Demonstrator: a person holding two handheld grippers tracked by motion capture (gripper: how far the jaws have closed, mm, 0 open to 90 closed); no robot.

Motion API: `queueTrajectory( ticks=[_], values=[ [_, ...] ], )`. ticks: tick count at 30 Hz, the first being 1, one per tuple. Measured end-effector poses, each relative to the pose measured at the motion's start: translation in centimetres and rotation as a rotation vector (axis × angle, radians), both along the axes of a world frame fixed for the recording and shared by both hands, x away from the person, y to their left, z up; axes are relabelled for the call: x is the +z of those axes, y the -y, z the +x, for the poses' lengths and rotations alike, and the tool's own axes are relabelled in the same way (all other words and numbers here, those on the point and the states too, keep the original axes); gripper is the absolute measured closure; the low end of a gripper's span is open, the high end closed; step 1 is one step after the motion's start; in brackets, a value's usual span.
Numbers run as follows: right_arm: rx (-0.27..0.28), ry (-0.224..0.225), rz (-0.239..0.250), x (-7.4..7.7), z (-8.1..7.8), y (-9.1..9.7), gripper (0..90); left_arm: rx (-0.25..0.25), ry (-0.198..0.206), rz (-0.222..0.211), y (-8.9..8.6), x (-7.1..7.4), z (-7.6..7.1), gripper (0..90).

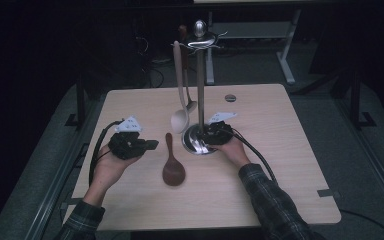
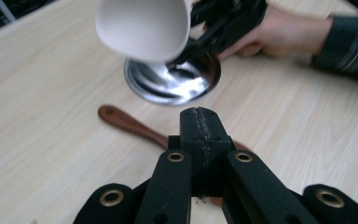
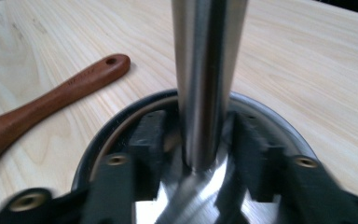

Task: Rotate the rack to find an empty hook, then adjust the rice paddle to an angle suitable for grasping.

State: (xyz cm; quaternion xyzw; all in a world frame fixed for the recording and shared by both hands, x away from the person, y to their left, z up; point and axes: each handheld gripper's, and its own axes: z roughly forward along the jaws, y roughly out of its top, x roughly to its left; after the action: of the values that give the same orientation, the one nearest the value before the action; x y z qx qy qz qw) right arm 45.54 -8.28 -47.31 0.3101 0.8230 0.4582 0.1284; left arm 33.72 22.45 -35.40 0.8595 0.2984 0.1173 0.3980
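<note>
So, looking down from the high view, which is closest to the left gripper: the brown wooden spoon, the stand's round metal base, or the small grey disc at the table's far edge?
1. Brown wooden spoon, just right of the left gripper.
2. Metal base, further right.
3. Grey disc, far side.

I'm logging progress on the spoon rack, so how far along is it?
One pale spoon already hangs from the rack. In hand: the right gripper has its jaws on either side of the rack's pole near the base, seemingly steadying it. Left: the brown wooden spoon lies on the table, and the left gripper is shut, holding nothing.
</note>
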Motion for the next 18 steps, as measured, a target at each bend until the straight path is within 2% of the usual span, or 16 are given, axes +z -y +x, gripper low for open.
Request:
queueTrajectory(
  ticks=[3, 4, 7, 8, 10, 11, 14, 18],
  values=[
    [0.014, -0.041, 0.027, 0.6, -0.5, 0.8, 44.6, 0.004, -0.024, -0.008, -0.4, -1.4, 0.0, 89.7],
    [0.013, -0.054, 0.018, 0.8, -0.7, 1.1, 42.3, 0.012, -0.025, -0.016, -0.4, -1.8, -0.1, 89.7],
    [0.020, -0.068, 0.040, 1.4, -1.7, 2.3, 38.7, 0.022, -0.032, -0.037, -0.6, -3.1, -0.4, 89.7],
    [0.022, -0.072, 0.050, 1.6, -2.0, 2.7, 36.4, 0.019, -0.044, -0.029, -0.5, -3.4, -0.4, 89.6],
    [0.040, -0.112, 0.050, 2.1, -2.7, 3.4, 30.6, 0.015, -0.041, -0.004, -0.5, -3.8, -0.5, 89.6],
    [0.045, -0.104, 0.047, 2.4, -3.3, 3.7, 30.2, 0.016, -0.042, -0.015, -0.6, -4.0, -0.5, 89.6],
    [0.047, -0.100, 0.068, 3.3, -4.8, 4.8, 27.5, 0.015, -0.040, -0.005, -0.4, -4.3, -0.6, 89.6],
    [0.029, -0.067, 0.101, 4.2, -6.9, 6.5, 25.7, 0.007, -0.049, -0.003, 0.1, -4.8, -0.6, 89.7]
  ],
)
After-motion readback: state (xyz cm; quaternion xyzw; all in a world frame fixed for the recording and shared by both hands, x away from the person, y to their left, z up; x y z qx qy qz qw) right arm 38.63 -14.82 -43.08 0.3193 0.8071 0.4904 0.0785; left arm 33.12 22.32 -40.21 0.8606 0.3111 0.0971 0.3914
